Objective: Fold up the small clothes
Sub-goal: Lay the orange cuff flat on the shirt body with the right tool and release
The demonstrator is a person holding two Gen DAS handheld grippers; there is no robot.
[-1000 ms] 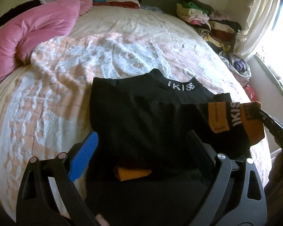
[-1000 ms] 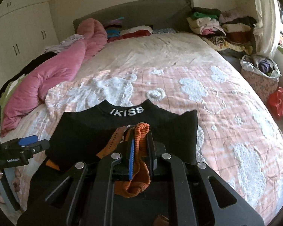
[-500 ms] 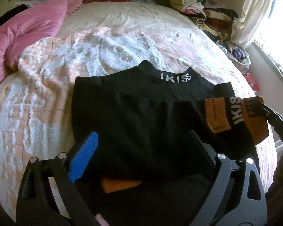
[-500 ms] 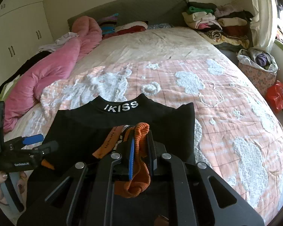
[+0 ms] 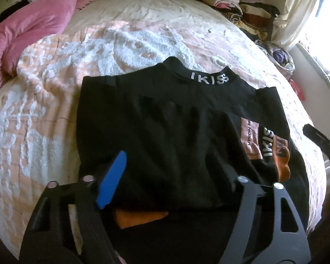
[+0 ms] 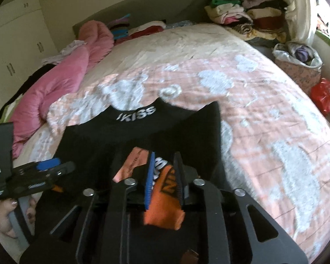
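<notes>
**Cuff slackening in my right jaws**

Since the earlier frame my right gripper (image 6: 164, 177) has just been opening, its orange cuff (image 6: 165, 204) now loose between the pads; my left gripper (image 5: 173, 176) has been closing, jaws still spread over the black top (image 5: 165, 123). Both point steeply down. The top lies on the bed (image 6: 264, 110)'s near edge, open quilt beyond.

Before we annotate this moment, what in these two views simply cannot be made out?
- Left wrist view: the black garment's near hem, hidden behind the left gripper.
- Right wrist view: whether the right gripper still pinches the orange cuff; motion blur.
- Both views: the clothes pile, too small.
</notes>
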